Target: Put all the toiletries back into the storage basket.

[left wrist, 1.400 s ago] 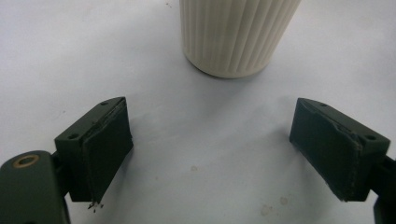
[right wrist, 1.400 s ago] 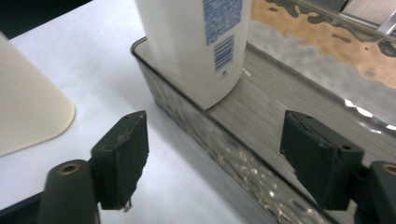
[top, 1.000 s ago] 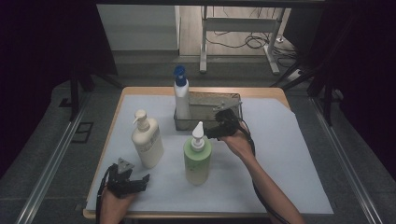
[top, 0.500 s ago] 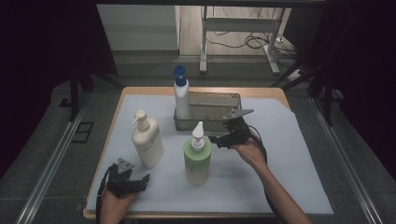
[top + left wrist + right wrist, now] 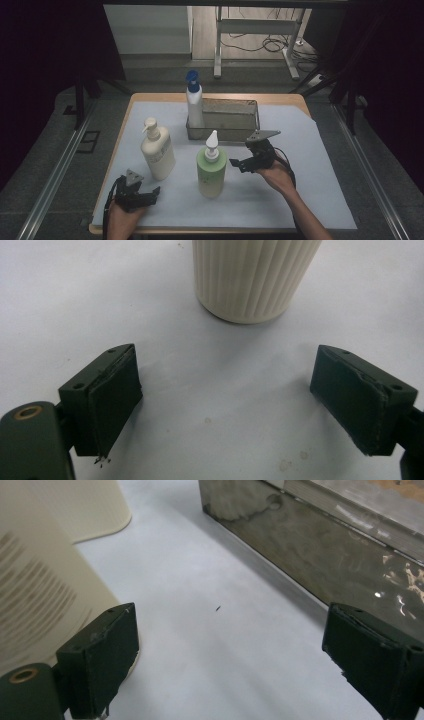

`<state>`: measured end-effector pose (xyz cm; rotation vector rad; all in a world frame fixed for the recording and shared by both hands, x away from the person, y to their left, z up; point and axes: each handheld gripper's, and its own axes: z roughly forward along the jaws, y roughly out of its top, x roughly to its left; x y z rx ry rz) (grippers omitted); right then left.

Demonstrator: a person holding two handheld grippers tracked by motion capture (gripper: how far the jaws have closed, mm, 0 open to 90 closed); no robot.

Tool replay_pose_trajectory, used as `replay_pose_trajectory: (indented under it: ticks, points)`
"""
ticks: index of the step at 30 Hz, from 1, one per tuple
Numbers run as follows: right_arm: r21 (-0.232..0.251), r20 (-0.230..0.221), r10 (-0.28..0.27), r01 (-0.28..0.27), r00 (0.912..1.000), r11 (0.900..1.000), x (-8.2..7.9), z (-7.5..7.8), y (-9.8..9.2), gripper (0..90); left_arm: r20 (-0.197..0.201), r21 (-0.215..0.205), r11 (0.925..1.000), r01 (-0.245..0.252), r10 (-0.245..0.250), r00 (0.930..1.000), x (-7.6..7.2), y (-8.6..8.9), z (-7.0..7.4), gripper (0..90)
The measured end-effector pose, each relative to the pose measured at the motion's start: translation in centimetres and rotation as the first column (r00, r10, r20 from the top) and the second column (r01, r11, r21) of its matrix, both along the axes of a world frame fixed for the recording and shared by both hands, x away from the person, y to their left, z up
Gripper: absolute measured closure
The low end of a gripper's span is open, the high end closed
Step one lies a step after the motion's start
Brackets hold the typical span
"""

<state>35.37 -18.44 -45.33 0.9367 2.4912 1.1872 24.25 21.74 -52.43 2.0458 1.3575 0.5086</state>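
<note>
A green pump bottle (image 5: 211, 170) stands mid-table on the white sheet. My right gripper (image 5: 235, 164) is just to its right, pointing at it. Its jaws are open, have just been opening further, and hold nothing. In the right gripper view the bottle's label (image 5: 35, 595) rises just beyond the left jaw of the right gripper (image 5: 240, 660). A cream pump bottle (image 5: 157, 152) stands to the left. My left gripper (image 5: 155, 192) rests open near the front edge. In the left gripper view the left gripper (image 5: 235, 410) faces the cream bottle's ribbed base (image 5: 252, 275).
A metal bin (image 5: 235, 120) sits at the back of the table, with a white bottle with a blue cap (image 5: 194, 105) at its left end. The bin's shiny wall (image 5: 320, 555) runs close on the right in the right gripper view.
My right gripper has come away from the bin toward the near edge and now sits lower, beside the green bottle. The left gripper has stayed put.
</note>
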Motion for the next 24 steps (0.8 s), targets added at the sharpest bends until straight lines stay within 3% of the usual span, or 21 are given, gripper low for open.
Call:
replay_pose_trajectory:
  ticks: [3,11,24]
  points:
    - [-0.018,0.021,0.012,-0.012,0.9997,1.0,-0.9,-0.1,-0.2,7.1,0.0,0.001,1.0,0.0,0.0,1.0,0.0,0.0,0.0,12.3]
    - [0.023,0.003,0.087,-0.087,0.9962,0.996,-3.2,0.1,-0.5,3.7,0.0,0.001,1.0,0.0,0.0,1.0,0.0,0.0,0.0,12.3]
    - [0.047,0.019,0.196,-0.196,0.9805,0.979,-5.9,1.4,1.8,3.5,0.0,0.001,1.0,0.0,0.0,1.0,0.0,0.0,0.0,12.3]
